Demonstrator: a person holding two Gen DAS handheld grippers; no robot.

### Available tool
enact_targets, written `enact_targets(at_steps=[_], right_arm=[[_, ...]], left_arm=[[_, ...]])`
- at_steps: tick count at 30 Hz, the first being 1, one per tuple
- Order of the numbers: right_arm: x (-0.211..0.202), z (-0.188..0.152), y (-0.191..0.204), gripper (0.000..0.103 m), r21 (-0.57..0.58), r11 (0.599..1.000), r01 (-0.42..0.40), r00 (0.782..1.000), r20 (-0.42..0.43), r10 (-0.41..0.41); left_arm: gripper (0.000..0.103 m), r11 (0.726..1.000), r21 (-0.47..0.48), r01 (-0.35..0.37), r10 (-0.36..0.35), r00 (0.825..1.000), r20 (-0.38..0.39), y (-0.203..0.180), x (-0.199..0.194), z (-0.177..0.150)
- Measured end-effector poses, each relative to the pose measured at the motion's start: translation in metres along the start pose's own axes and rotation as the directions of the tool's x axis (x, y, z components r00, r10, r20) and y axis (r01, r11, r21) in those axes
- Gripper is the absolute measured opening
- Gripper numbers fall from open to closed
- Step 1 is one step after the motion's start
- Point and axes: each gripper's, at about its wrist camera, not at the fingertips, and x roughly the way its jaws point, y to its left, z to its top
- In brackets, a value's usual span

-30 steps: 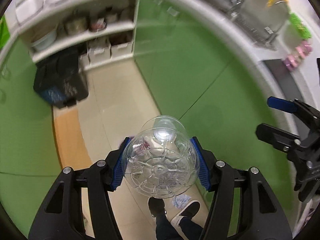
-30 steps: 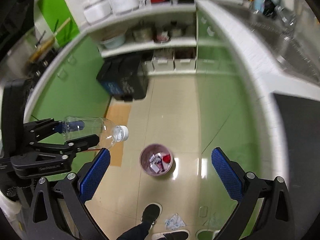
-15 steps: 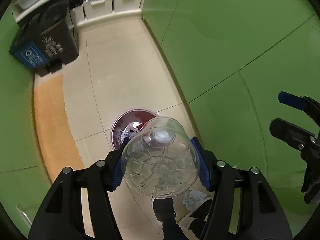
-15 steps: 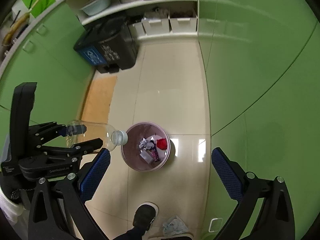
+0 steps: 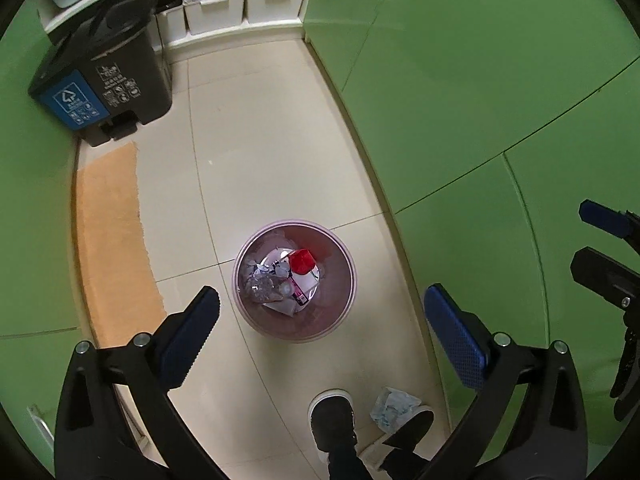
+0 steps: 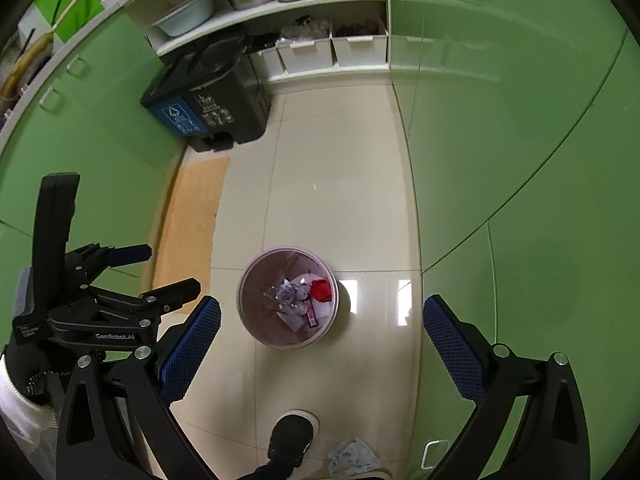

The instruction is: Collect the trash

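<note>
The left gripper (image 5: 320, 328) is pointing steeply down with its blue-padded jaws opening wide and nothing between them, hanging above a round pink plastic wastebasket (image 5: 248, 312) that is sitting on the cream tiled floor (image 5: 260, 152) at the centre. Crumpled clear plastic (image 5: 266, 284), white paper and a red cap (image 5: 303, 261) are lying inside it. The right gripper (image 5: 600, 240) is showing at three o'clock, a black shoe (image 5: 333, 420) and crumpled pale paper wad (image 5: 394, 405) at six, a black-and-blue pedal bin (image 5: 104, 76) at ten.

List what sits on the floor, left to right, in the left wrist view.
Black pedal bin with blue recycling panel → orange floor mat → round pink wastebasket holding trash → crumpled pale-blue paper wad by the person's black shoes.
</note>
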Motion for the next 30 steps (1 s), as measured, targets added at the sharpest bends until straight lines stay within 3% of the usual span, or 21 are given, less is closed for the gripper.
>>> enact_targets(at_steps=[8,17,23,30], right_arm=[[-0.093,0.005,0.033,0.097,-0.021,0.999,-0.032,0.997,0.063,0.033],[-0.273,0.010,0.040,0.097,0.018,1.000,-0.021,0.972,0.236,0.016],[-0.395,-0.006,0.006,0.097,0.109,0.991,0.078,0.925,0.364,-0.113],[-0.502,-0.058,-0.051,0.097,0.288,0.942,0.174,0.851,0.437,-0.291]], left_arm=[[0.100,1.000,-0.005,-0.017,0.017,0.997,0.069,-0.017,-0.103,0.003],[0.100,0.998,0.056,0.021,-0.034,0.972,0.232,-0.079,-0.276,0.012],[0.100,0.989,0.135,0.060,-0.101,0.940,0.325,-0.135,-0.367,0.023],[0.100,0.951,0.286,0.120,-0.235,0.881,0.411,-0.216,-0.451,0.030]])
